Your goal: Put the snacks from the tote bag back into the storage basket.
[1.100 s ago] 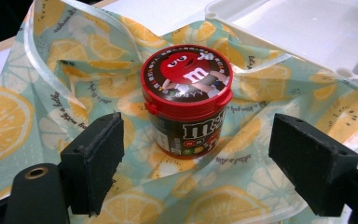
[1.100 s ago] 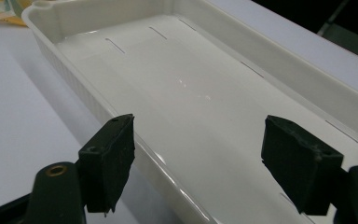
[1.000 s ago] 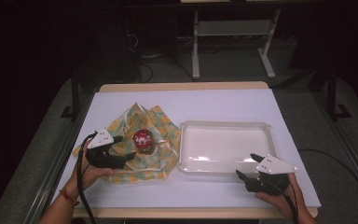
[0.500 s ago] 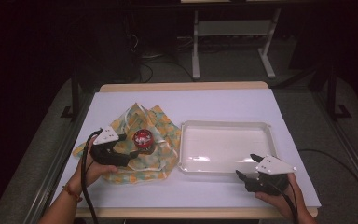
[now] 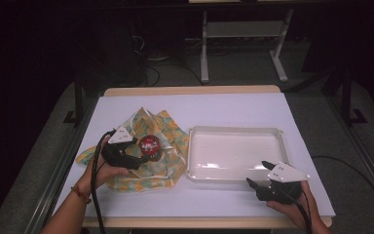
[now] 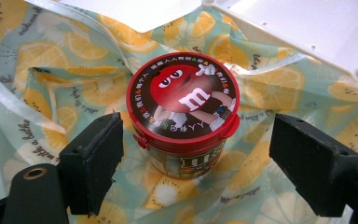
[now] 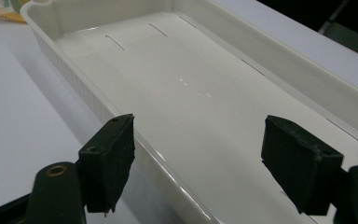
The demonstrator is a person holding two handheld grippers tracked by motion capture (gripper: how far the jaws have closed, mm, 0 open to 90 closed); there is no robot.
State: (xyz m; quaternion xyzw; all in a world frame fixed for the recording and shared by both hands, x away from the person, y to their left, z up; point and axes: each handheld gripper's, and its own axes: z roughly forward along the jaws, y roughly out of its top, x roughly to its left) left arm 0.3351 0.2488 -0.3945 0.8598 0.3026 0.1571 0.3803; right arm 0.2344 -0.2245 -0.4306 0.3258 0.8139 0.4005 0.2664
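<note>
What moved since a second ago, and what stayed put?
The left gripper slid forward over the fruit-print cloth toward the red-lidded candy tub. Its open jaws now stand on either side of the tub without squeezing it. Nothing was picked up or let go. The tub, the cloth, the empty white tray and the open right gripper at the tray's near corner stayed where they were.

Tub (image 6: 182, 109) between spread jaws; tray (image 5: 233, 131) interior free.

I see my two black two-jaw grippers, left (image 5: 143, 157) and right (image 5: 258, 176), each topped by a grey three-cornered plate with small red marks. Black cables trail from both. My left wrist wears a red beaded bracelet (image 5: 80, 193).
</note>
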